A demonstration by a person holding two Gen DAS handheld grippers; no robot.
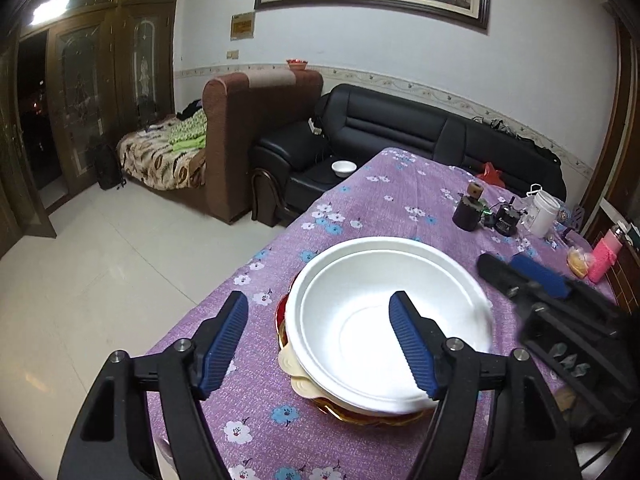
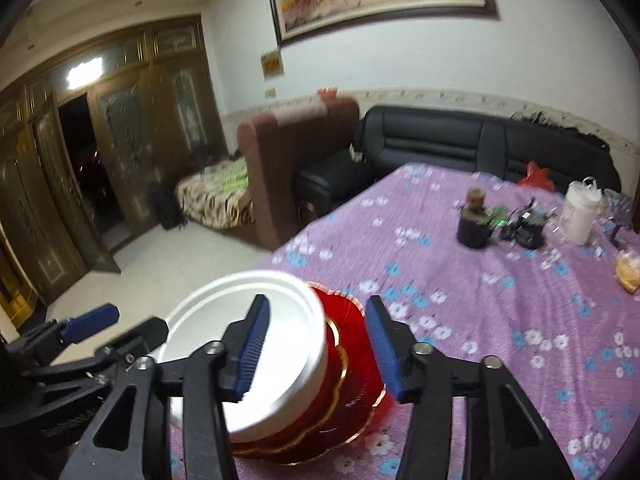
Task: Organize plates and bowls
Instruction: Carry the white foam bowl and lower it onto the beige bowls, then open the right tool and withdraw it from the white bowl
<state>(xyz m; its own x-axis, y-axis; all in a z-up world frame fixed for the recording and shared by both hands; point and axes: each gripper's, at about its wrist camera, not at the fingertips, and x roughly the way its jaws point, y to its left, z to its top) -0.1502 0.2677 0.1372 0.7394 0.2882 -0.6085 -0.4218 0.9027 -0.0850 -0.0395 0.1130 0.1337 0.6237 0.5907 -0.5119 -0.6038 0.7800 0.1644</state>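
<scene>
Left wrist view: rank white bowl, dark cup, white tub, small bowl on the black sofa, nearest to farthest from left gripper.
1. white bowl, under the left gripper, atop the stack
2. dark cup, mid-table right
3. white tub, farther right
4. small bowl, on the black sofa

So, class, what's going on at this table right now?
A person is stacking dishes with two handheld grippers. A white bowl sits on top of a pile of red, gold-rimmed plates on the purple flowered tablecloth. Both the left gripper and the right gripper are open, straddling the stack's edges, and nothing is held. Another small white bowl sits apart on the black sofa.
</scene>
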